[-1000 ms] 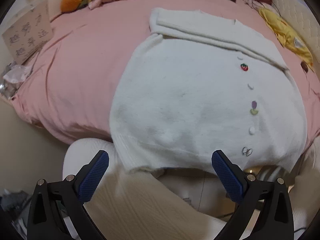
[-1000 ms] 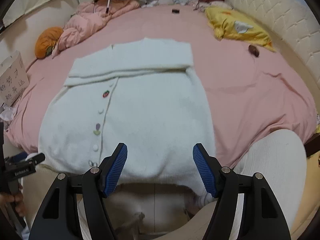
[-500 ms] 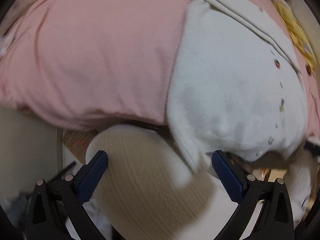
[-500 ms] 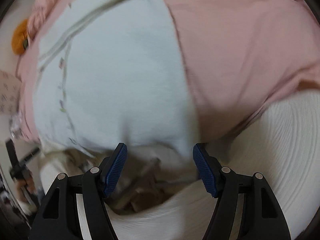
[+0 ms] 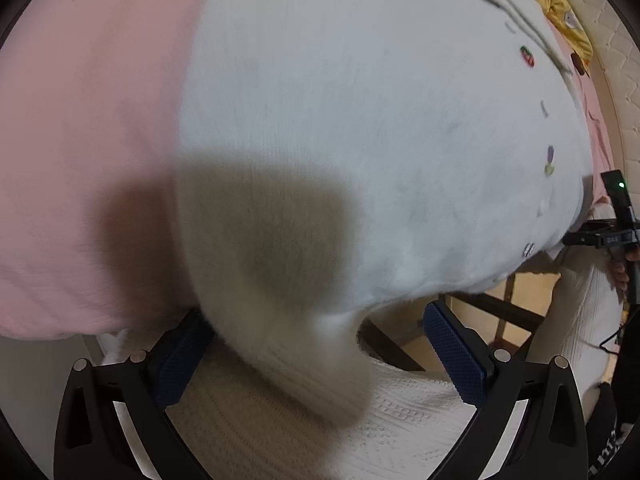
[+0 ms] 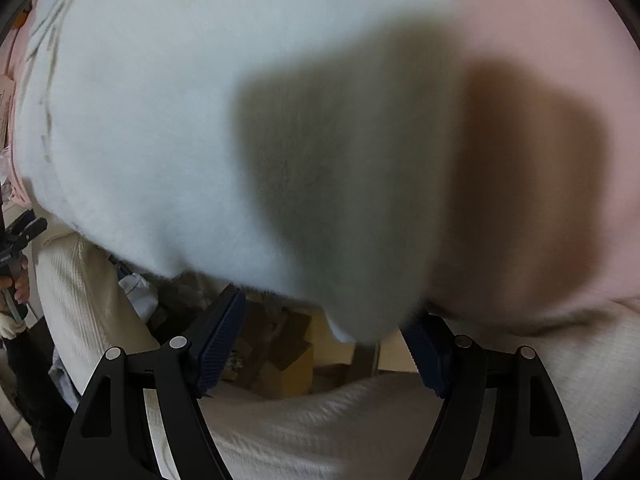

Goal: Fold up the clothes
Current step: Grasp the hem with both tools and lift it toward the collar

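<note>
since a second ago we dropped both grippers to one white cardigan hem; left gripper and right gripper jaws gape, right's just widened, hem corners between unpinched.

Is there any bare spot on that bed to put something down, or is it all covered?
Bare pink bedsheet lies beside the white cardigan, and again past its other edge. The middle is taken by the cardigan, and the near hem is crowded by both grippers.

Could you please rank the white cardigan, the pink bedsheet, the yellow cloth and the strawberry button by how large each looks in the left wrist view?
1. white cardigan
2. pink bedsheet
3. yellow cloth, cut off by the frame's edge
4. strawberry button
</note>
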`<move>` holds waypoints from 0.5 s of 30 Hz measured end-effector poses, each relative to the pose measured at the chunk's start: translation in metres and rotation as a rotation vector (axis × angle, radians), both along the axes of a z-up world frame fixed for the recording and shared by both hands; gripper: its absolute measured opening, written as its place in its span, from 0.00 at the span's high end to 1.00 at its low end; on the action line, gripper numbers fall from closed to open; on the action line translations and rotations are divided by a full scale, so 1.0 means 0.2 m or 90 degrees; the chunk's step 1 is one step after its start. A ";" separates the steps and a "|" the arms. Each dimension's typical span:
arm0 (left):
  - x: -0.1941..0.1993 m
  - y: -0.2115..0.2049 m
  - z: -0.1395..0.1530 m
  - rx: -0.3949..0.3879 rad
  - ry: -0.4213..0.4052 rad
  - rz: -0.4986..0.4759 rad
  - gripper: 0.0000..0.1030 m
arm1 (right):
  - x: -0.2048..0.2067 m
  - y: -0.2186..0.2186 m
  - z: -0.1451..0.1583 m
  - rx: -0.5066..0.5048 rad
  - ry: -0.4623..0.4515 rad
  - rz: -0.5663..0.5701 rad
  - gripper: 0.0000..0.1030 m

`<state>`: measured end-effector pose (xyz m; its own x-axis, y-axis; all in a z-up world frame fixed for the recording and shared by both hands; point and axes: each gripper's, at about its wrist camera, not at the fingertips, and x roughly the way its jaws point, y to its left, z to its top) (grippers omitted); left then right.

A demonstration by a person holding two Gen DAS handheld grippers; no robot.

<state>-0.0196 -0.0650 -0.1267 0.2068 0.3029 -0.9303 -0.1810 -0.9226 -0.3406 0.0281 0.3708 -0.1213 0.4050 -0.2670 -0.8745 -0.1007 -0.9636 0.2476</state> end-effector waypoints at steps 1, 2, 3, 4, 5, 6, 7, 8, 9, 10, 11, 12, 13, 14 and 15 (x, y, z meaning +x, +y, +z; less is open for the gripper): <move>0.01 0.00 -0.02 0.004 -0.006 0.001 0.00 | 0.01 -0.01 -0.03 -0.004 -0.006 -0.001 0.26; 0.02 0.01 -0.04 0.003 -0.006 -0.004 0.00 | 0.02 -0.03 -0.05 -0.006 -0.011 0.001 0.26; 0.03 0.03 -0.05 0.001 -0.005 -0.011 0.01 | 0.02 -0.05 -0.05 -0.003 -0.011 0.010 0.26; 0.03 0.05 -0.05 0.001 -0.007 -0.017 0.09 | 0.03 -0.06 -0.04 -0.003 -0.009 0.016 0.26; 0.04 0.07 -0.06 -0.002 -0.010 -0.024 0.16 | 0.03 -0.07 -0.04 -0.002 -0.006 0.022 0.28; 0.05 0.09 -0.06 -0.006 -0.014 -0.034 0.30 | 0.03 -0.08 -0.04 -0.003 -0.005 0.026 0.39; 0.06 0.11 -0.06 -0.005 -0.020 -0.044 0.46 | 0.04 -0.08 -0.04 -0.005 -0.010 0.025 0.55; 0.07 0.13 -0.06 0.002 -0.029 -0.053 0.54 | 0.05 -0.07 -0.04 -0.007 -0.015 0.024 0.65; 0.08 0.14 -0.06 0.006 -0.035 -0.059 0.68 | 0.06 -0.07 -0.05 -0.010 -0.018 0.027 0.81; 0.10 0.13 -0.06 0.009 -0.039 -0.062 0.76 | 0.07 -0.07 -0.04 -0.014 -0.018 0.031 0.85; 0.12 0.12 -0.06 0.011 -0.041 -0.062 0.78 | 0.08 -0.07 -0.03 -0.019 -0.013 0.033 0.86; 0.12 0.12 -0.04 0.019 -0.041 -0.057 0.82 | 0.08 -0.08 -0.02 -0.026 -0.008 0.034 0.87; 0.12 0.11 -0.03 0.031 -0.040 -0.050 0.87 | 0.09 -0.08 -0.01 -0.037 -0.001 0.032 0.88; 0.13 0.10 0.00 0.047 -0.037 -0.041 0.88 | 0.09 -0.08 0.01 -0.050 0.007 0.028 0.88; 0.13 0.09 0.03 0.066 -0.031 -0.032 0.89 | 0.10 -0.08 0.04 -0.063 0.015 0.022 0.89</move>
